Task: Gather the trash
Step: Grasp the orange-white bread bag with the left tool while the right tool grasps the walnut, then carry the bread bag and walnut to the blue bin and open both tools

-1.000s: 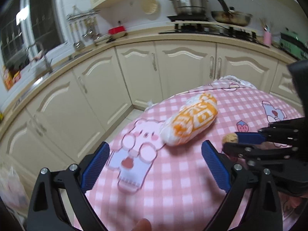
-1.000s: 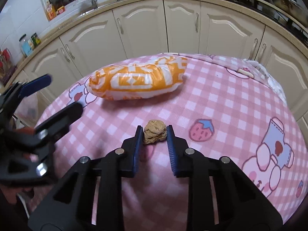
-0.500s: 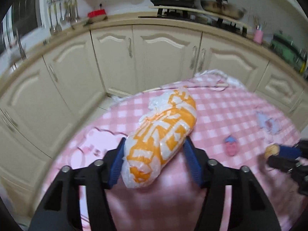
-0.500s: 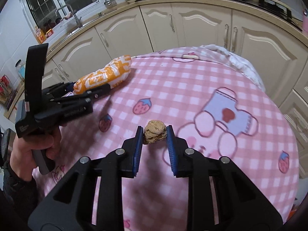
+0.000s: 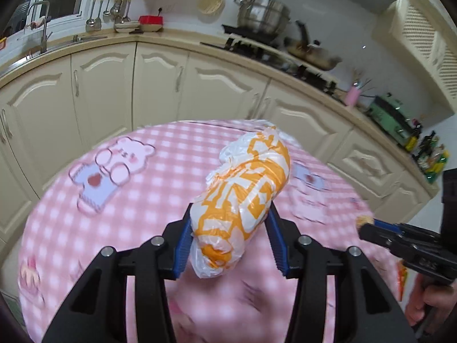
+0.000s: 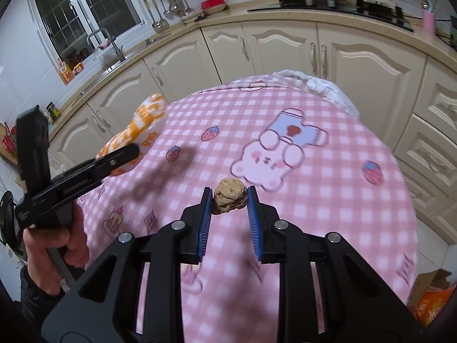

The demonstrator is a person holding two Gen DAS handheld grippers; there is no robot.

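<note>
A pink-and-white checked cloth point(image 6: 328, 131), printed with bears and strawberries, is covering the bench. The bag point(image 5: 242, 200) is showing orange patterning on white. The lump point(image 6: 230, 195) is looking tan-brown. Blue pads point(image 6: 204, 228) are lining black fingers. Behind the bench, cabinets point(image 6: 357, 57) are showing cream.

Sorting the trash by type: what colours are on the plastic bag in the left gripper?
White with orange print on the plastic bag; clearest in the left wrist view.

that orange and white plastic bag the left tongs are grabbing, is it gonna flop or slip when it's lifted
The bag will probably sag: only its near end sits between the left tongs, which have just been closing on it, and most of its length reaches past them. The wrinkled film looks soft and probably light. Its glossy plastic could slide between the pads.
</note>
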